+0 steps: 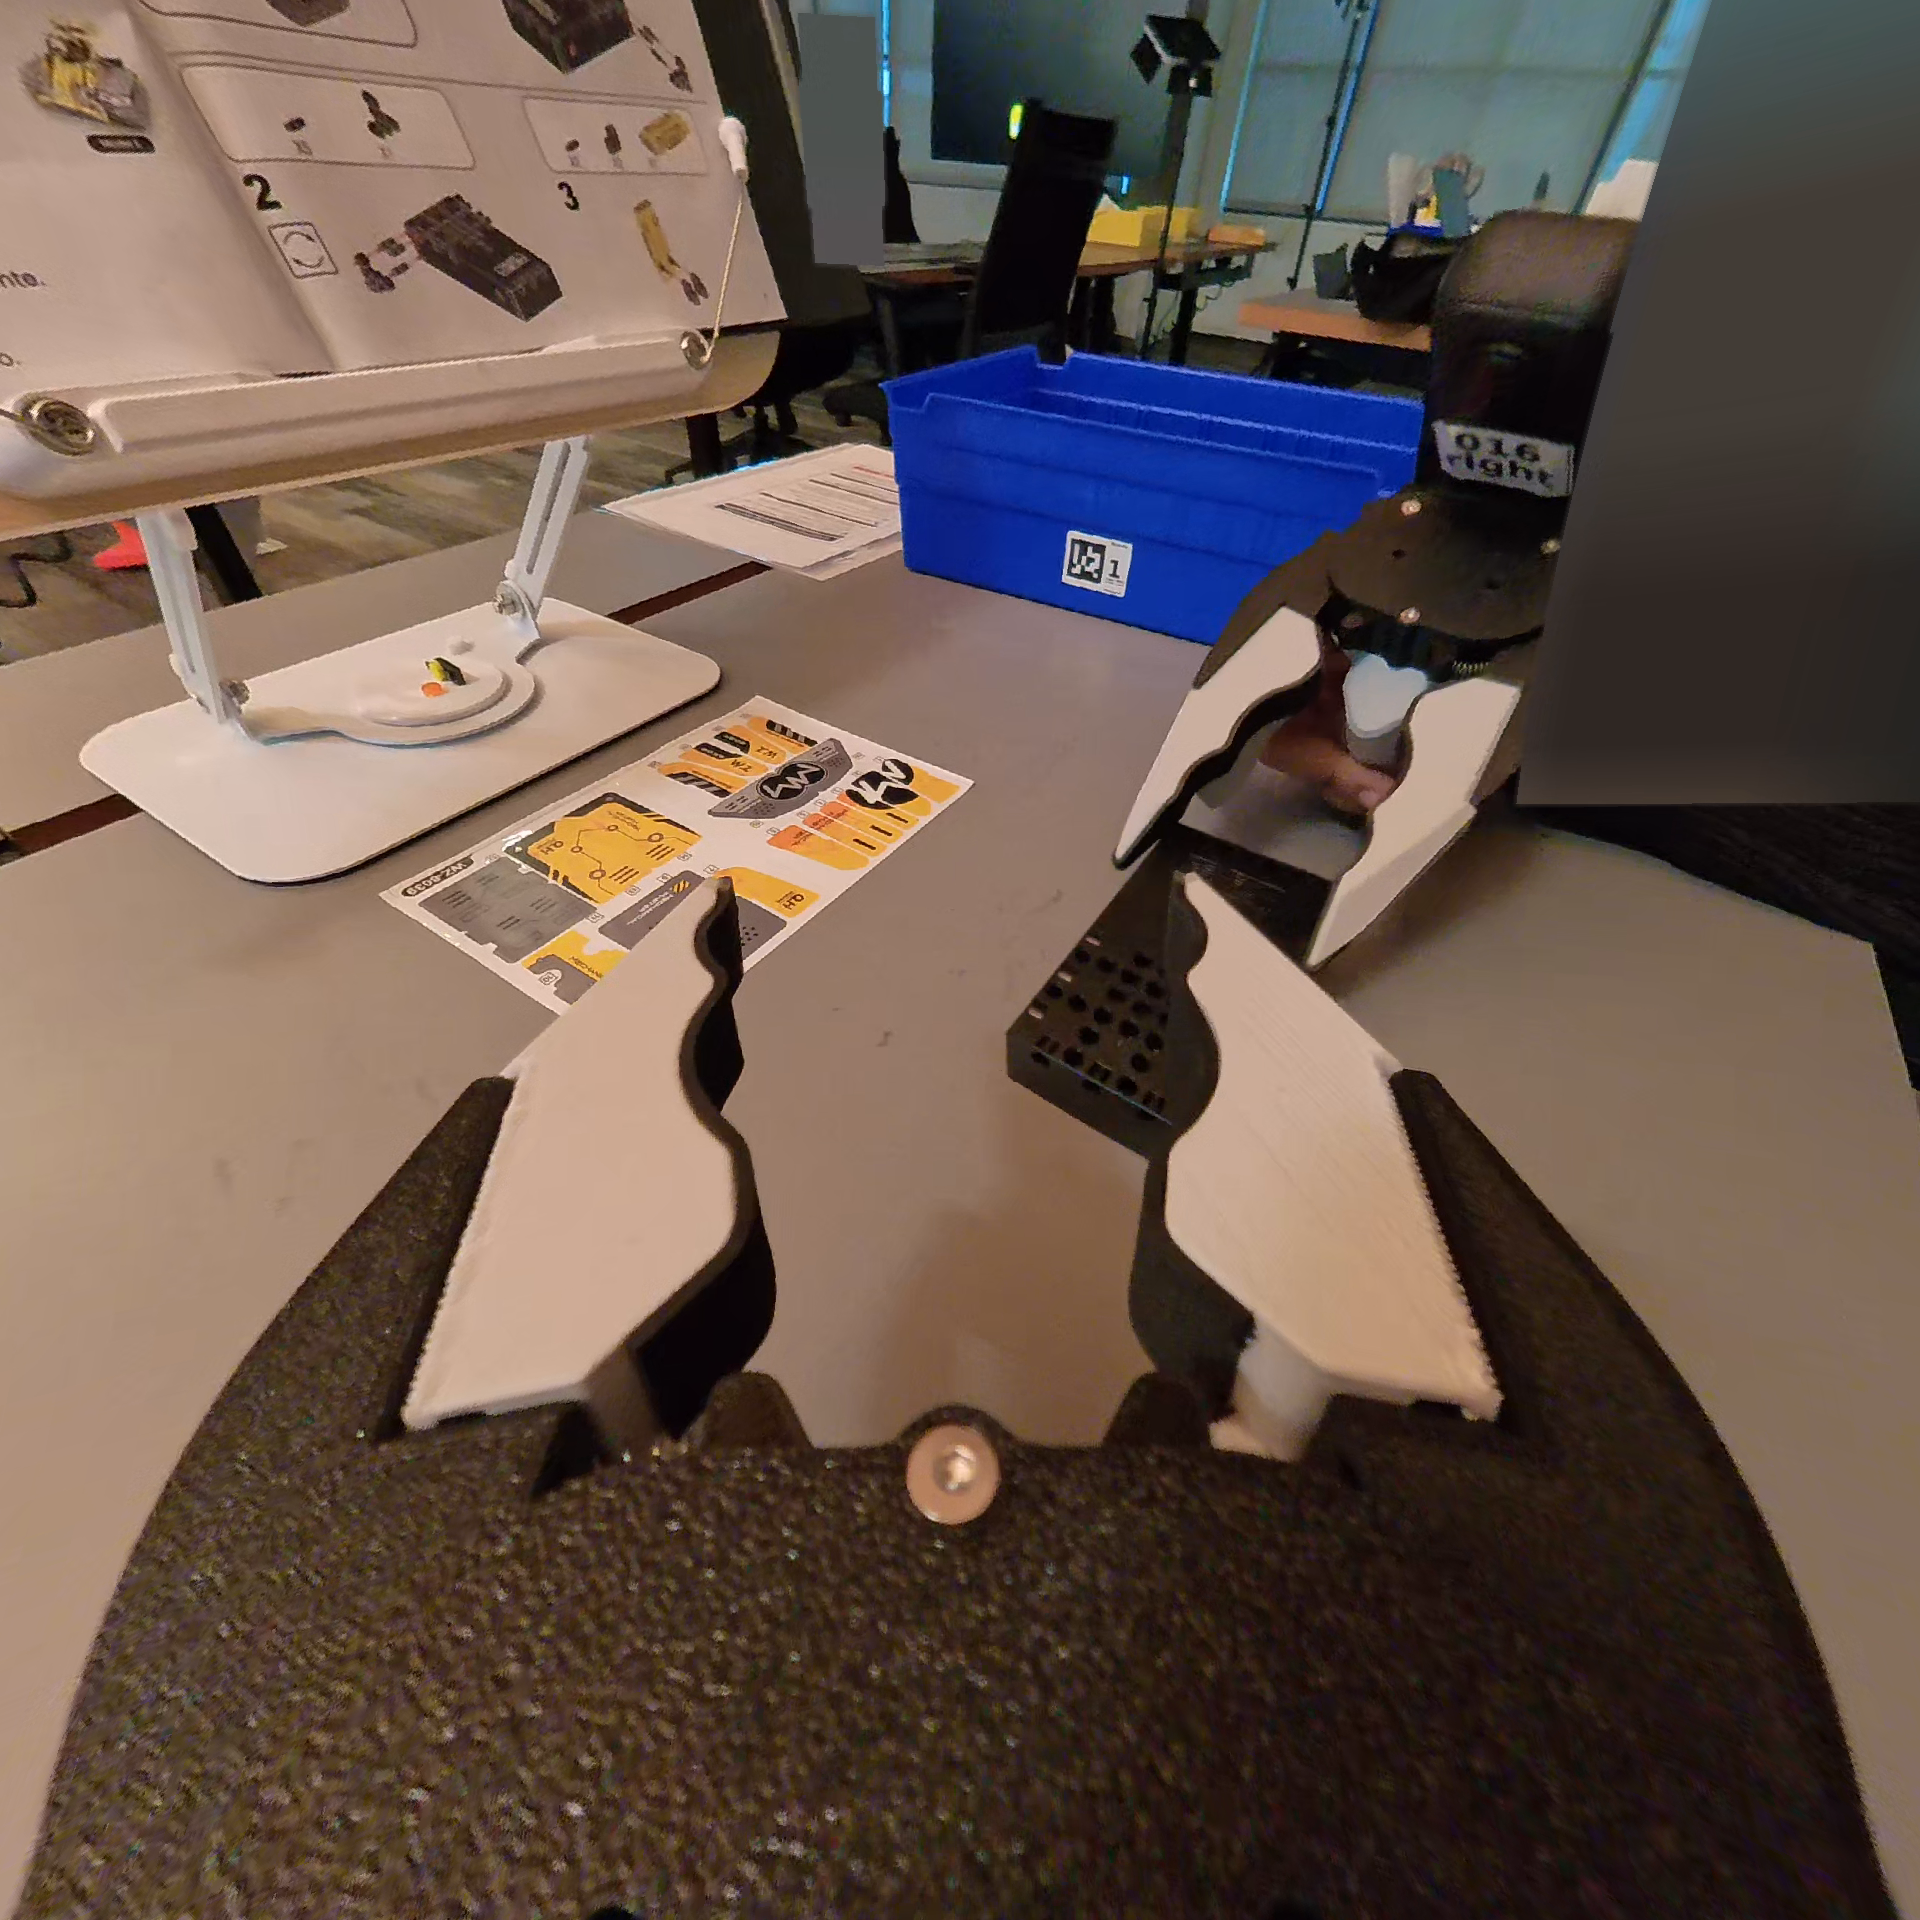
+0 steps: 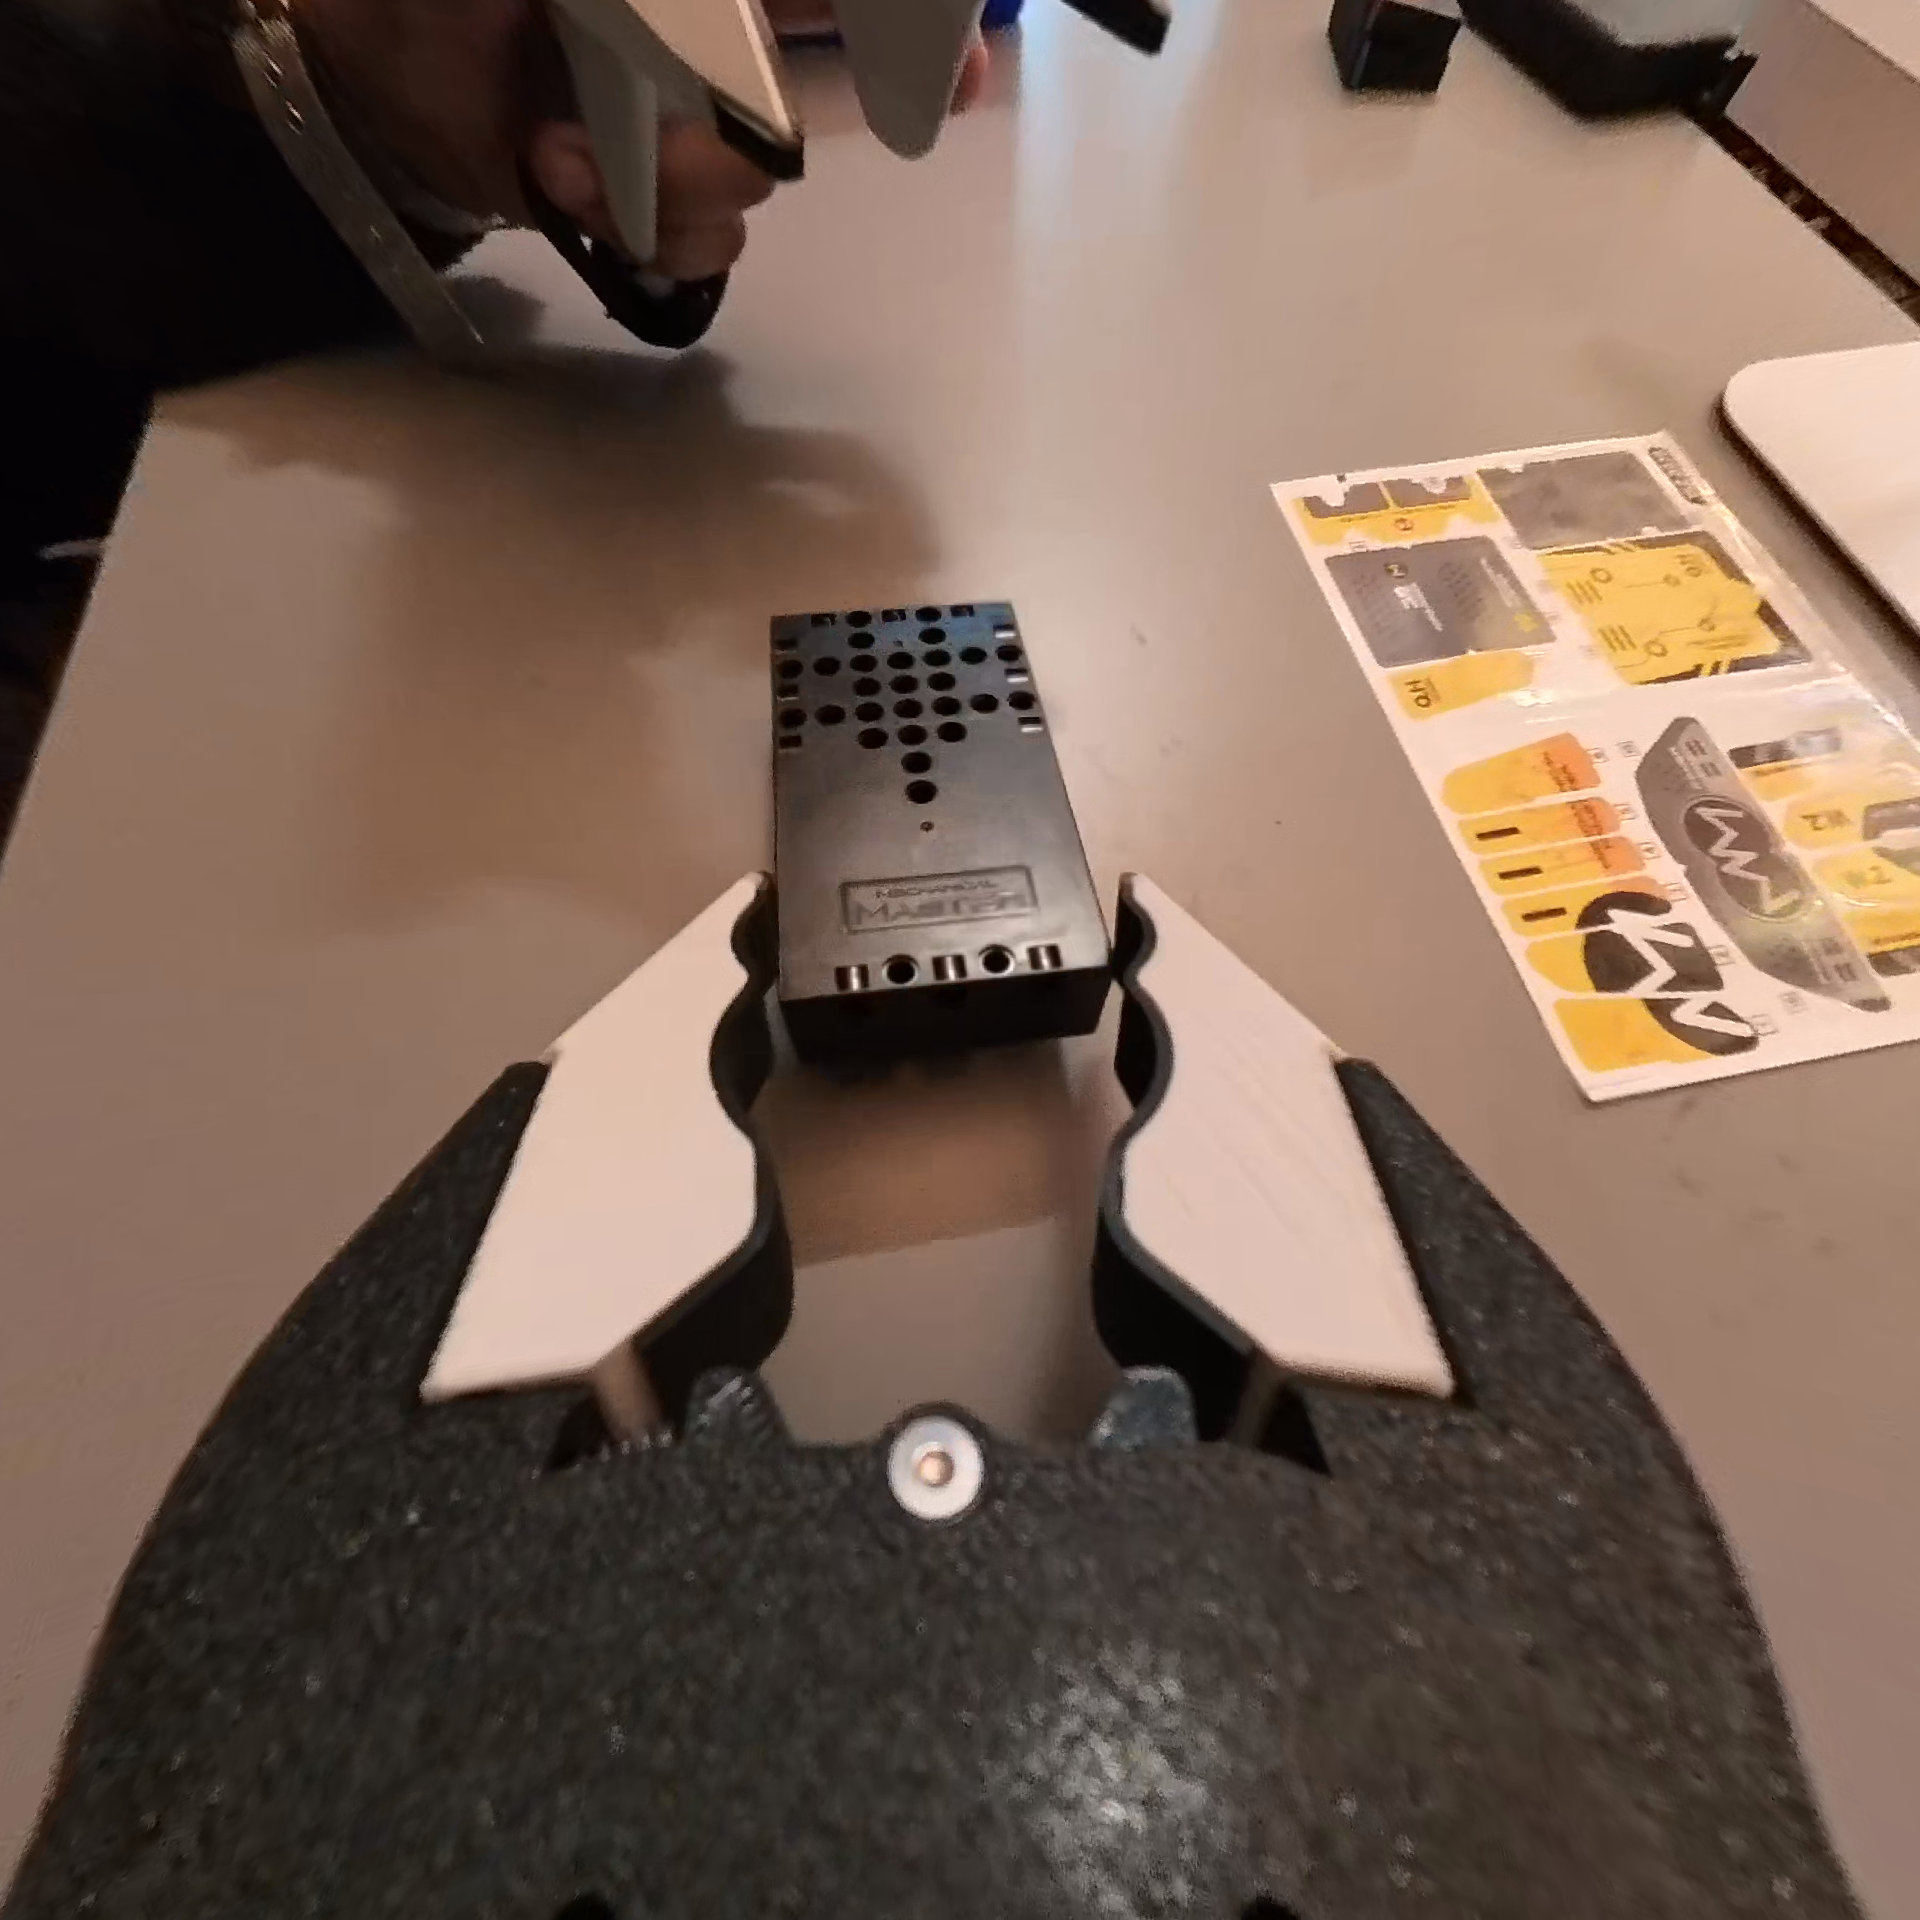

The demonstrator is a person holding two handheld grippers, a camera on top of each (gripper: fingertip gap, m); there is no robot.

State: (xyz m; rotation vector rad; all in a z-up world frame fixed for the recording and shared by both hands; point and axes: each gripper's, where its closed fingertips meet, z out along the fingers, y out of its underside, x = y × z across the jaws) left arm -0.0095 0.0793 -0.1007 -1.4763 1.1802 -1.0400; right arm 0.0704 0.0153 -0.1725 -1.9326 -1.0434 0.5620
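We've got one black perforated block (image 2: pixel 925 821) flat on the grey table (image 2: pixel 520 623). Our right gripper (image 2: pixel 940 914) is spread around its near end; whether it's touching, we can't tell. Left gripper (image 1: pixel 951 904) is spread, empty. Only the left view catches one blue bin (image 1: pixel 1143 488), one book stand (image 1: pixel 405 748); one sticker sheet (image 2: pixel 1621 748) shows in both.

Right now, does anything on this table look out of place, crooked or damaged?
Nothing stands out. The black perforated block lies flat between the open right gripper fingertips, the sticker sheet lies flat beside it, and the left gripper is open over bare grey table.
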